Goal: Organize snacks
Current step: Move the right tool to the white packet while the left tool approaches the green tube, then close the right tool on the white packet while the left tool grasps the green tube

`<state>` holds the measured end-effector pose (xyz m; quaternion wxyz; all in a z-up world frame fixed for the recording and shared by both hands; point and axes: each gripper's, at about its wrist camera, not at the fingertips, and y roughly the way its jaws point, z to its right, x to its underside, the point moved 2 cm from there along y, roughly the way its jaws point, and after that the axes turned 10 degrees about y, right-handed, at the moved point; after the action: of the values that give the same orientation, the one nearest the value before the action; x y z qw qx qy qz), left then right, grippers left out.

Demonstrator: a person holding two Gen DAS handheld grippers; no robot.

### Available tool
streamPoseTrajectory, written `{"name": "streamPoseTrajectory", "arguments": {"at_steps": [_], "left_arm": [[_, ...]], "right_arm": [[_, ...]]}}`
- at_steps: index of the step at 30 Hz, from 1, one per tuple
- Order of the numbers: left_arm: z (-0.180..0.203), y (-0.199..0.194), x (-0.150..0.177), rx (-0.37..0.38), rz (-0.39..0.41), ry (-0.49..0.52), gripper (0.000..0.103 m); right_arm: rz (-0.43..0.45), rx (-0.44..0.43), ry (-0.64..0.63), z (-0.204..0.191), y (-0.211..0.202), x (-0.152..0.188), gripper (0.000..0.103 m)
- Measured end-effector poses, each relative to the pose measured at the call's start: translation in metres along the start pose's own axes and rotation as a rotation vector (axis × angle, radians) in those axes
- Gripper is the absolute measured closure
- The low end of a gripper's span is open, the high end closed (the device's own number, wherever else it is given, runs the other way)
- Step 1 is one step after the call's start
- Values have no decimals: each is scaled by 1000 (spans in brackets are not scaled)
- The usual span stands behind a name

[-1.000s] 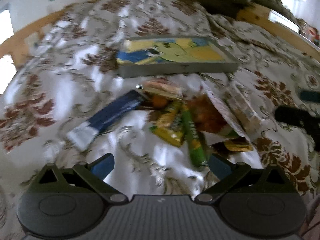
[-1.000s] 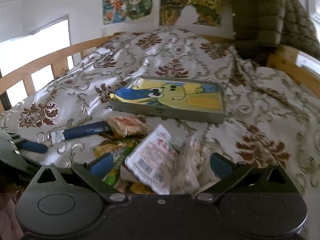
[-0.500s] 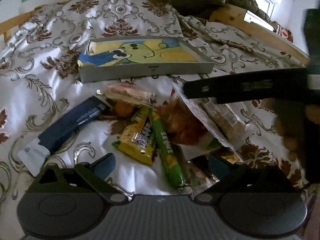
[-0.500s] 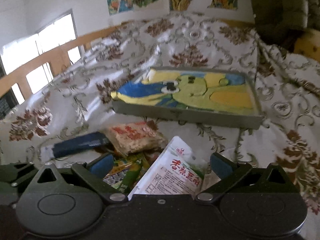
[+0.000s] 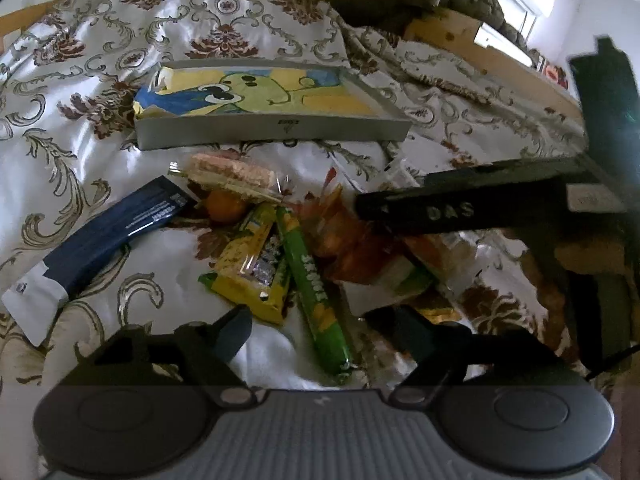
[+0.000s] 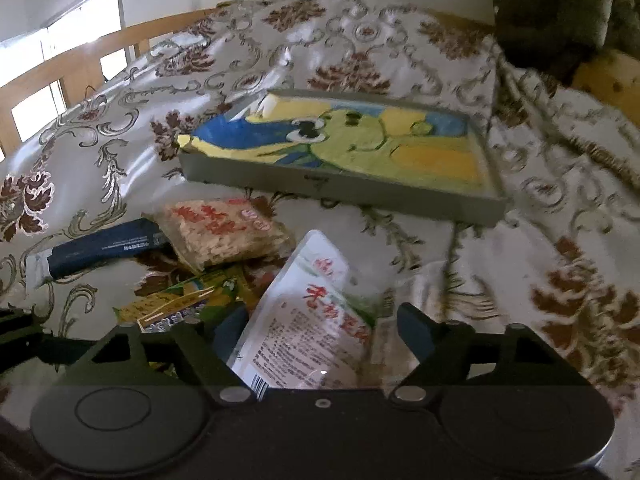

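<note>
Snacks lie in a loose heap on the bed [image 5: 100, 92], just in front of a shallow gray tray [image 6: 340, 188] lined with a cartoon picture. The tray holds no snacks yet.

Left tongs [image 5: 320, 328] hang low over the heap, jaws closing but not yet pressing on anything. A green stick pack [image 5: 316, 292] runs between the fingers, and a yellow bar [image 5: 248, 264] lies beside it. Right tongs [image 6: 320, 332] are also closing, with a white pouch [image 6: 308, 320] between the fingers; pads are not seen touching it.

Risks, as a guess:
- The packs overlap, so either set of tongs could pinch two wrappers at once or drag a neighbour along.
- The glossy film looks slippery, so the pouch may slide out if caught at its edge only.
- The rice cracker pack [image 6: 228, 232] and orange fruit [image 5: 226, 206] sit close by; a nudge could roll the fruit away.
- The right tool's finger crosses the left view right over the heap, so the two tools could knock each other.
- The soft bedcover gives way, so a push down may bury a thin pack.

Writing: white pouch and cracker pack carry red Chinese characters, too blurred to read. The pouch has a barcode. The dark blue packet [image 5: 116, 224] has white text, unreadable. The right tool's finger reads "DAS".
</note>
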<state>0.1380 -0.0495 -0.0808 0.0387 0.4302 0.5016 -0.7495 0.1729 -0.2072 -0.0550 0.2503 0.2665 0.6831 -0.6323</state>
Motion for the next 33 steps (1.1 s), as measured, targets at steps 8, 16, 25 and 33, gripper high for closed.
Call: {"name": "streamPoseTrajectory", "arguments": {"at_steps": [8,16,25,33], "left_arm": [[-11,-3,-7,35,50,-86,32],[-18,23,-15,47,19,-129,46],[-18,30,-9,26,-46,-124,73],[-18,49,-10,28,-87,-130,75]], "right_arm": [[76,118,-93,11,-33,5,26],[114,169,-224,14,-42,17,37],[115,161,-319,6,-32,23,62],[66,151,-316,7,-10,25,62]]}}
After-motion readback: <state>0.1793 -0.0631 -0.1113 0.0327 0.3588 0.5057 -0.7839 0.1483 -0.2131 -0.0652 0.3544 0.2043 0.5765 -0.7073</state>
